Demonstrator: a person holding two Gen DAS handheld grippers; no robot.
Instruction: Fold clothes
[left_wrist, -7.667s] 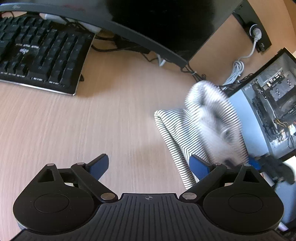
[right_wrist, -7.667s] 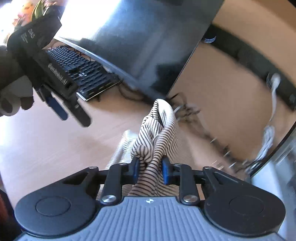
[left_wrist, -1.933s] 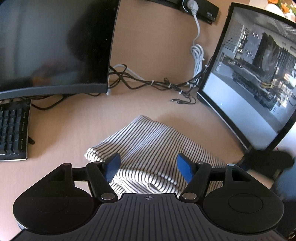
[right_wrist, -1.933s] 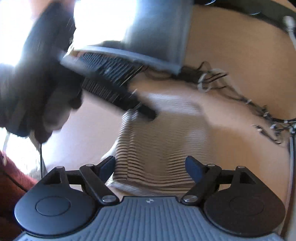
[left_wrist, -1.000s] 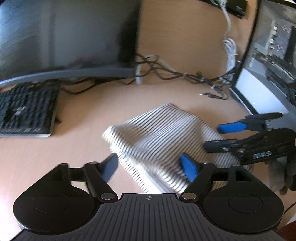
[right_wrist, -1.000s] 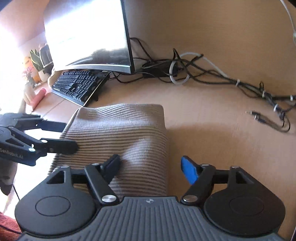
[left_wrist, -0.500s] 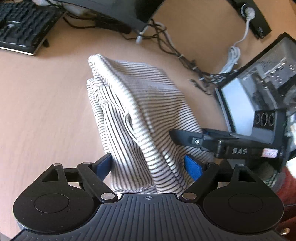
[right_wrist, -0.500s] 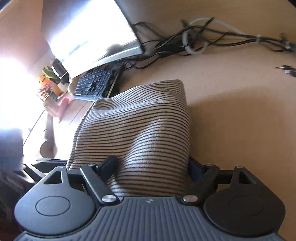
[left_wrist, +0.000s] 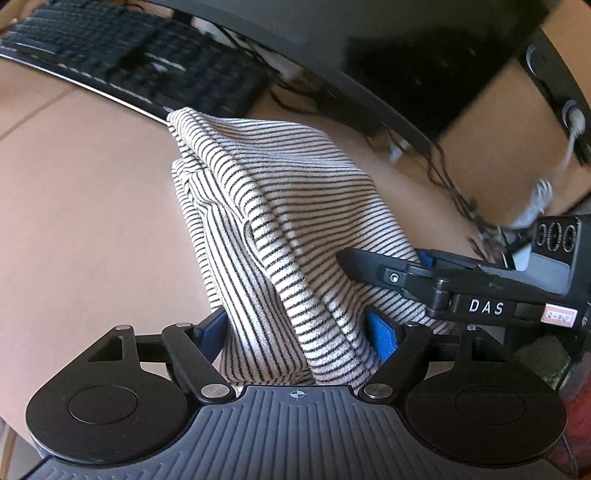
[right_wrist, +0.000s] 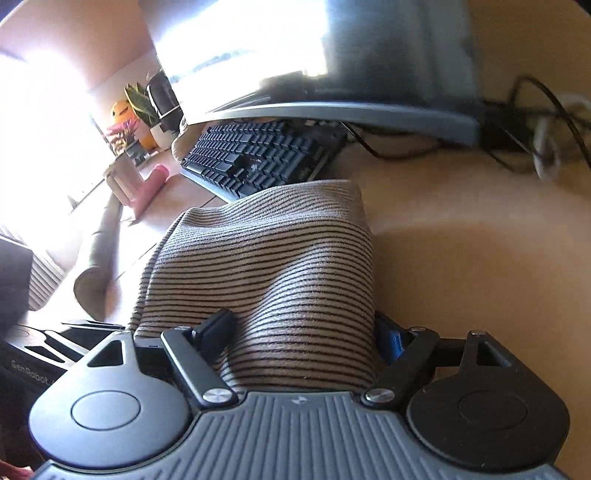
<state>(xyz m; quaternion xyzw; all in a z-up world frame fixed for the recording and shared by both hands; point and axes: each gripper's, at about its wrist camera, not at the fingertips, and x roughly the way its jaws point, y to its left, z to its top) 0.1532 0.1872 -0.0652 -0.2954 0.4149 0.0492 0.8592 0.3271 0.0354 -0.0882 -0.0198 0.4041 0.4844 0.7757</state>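
Lying bunched in folds, striped garment (left_wrist: 295, 221) on desk (left_wrist: 74, 221).

Sunlit wooden desk (right_wrist: 480, 258), monitor (right_wrist: 388, 55), keyboard (right_wrist: 258, 155)

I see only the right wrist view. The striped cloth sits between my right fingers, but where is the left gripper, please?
Observer: In the left wrist view, the left gripper straddles the near end of the folded black-and-white striped cloth, with one blue pad on each side of it.
Operator: Is the fold tidy on its left side?
Observer: Not fully. On that side the cloth's lower layers stick out from under the top layer.
Operator: And how close are the two grippers?
Observer: Close. The right gripper reaches in from the right, and its black finger lies on the cloth just beyond the left gripper's right pad.
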